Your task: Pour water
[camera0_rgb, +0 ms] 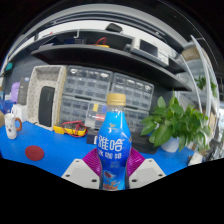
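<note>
The tool [114,172] grips an upright capped blue bottle [114,145], its contents seemingly blue liquid.

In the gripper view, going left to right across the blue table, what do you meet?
White mug → red disc → yellow and red toy → blue bottle with a yellow cap, held between the gripper fingers → potted green plant.

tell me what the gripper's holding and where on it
The gripper holds a blue bottle with a yellow cap, both fingers pressing on its lower body, at the label.
</note>
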